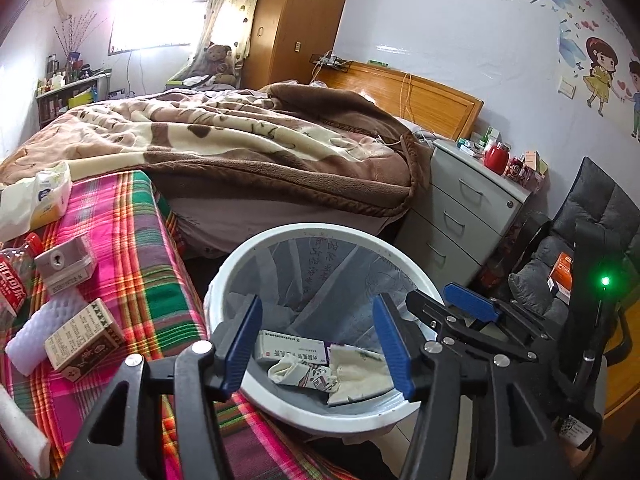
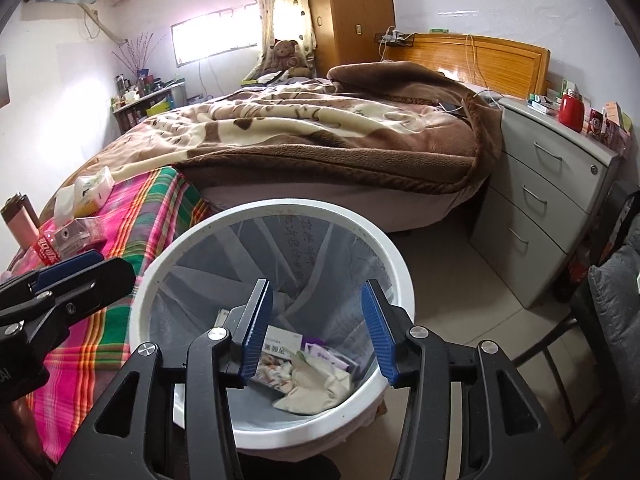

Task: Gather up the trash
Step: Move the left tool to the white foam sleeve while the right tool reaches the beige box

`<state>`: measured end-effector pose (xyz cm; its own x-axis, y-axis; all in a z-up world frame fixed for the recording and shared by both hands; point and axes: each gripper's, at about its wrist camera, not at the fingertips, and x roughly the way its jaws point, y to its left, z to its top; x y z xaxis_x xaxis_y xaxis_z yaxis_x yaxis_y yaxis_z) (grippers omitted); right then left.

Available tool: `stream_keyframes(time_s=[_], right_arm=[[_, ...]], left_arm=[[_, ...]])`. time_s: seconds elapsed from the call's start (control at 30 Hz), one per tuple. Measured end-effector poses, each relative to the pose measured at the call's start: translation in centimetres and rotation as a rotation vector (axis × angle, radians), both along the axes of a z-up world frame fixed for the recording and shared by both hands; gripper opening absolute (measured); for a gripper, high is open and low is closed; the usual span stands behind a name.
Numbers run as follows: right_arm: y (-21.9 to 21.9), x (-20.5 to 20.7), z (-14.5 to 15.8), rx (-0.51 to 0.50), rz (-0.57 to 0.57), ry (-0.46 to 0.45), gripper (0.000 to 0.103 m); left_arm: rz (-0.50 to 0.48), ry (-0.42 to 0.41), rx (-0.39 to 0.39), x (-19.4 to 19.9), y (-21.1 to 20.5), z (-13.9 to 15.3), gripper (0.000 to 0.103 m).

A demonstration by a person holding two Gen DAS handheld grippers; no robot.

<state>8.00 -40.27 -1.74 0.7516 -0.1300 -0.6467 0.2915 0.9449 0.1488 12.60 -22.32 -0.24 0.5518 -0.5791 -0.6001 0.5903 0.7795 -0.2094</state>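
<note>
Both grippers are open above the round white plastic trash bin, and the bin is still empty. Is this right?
Not quite. The round white plastic trash bin is not empty: a medicine box and crumpled paper lie inside, as the right wrist view shows. Both grippers are open above it.

Both wrist views look steeply down, close over the white bin (image 1: 224, 280), sharing it and the bed (image 2: 320, 128) beyond

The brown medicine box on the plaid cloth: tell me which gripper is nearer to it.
Left. The left gripper hangs open over the white bin, just right of the brown medicine box. The right gripper is open over the bin's far side, beyond the left one.
</note>
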Motion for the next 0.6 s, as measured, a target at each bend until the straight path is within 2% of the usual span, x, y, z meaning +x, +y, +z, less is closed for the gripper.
stream_keyframes(time_s=[0.27,0.53,0.6], right_arm=[[1.4,-0.5,0.9,0.018,0.029,-0.049,0.051],[3.6,-0.4,1.9,0.043,0.091,-0.098,0.054],[4.4,-0.2,2.0,0.048,0.111,-0.105,0.06]], left_arm=[[0.042,-0.02,0.0,-0.7,2.4,0.8,0.063],[0.124,-0.031,0.003,-1.4,6.6,1.0,0.066],[0.156,-0.03,0.001,-1.6,8.0,1.0,0.069]])
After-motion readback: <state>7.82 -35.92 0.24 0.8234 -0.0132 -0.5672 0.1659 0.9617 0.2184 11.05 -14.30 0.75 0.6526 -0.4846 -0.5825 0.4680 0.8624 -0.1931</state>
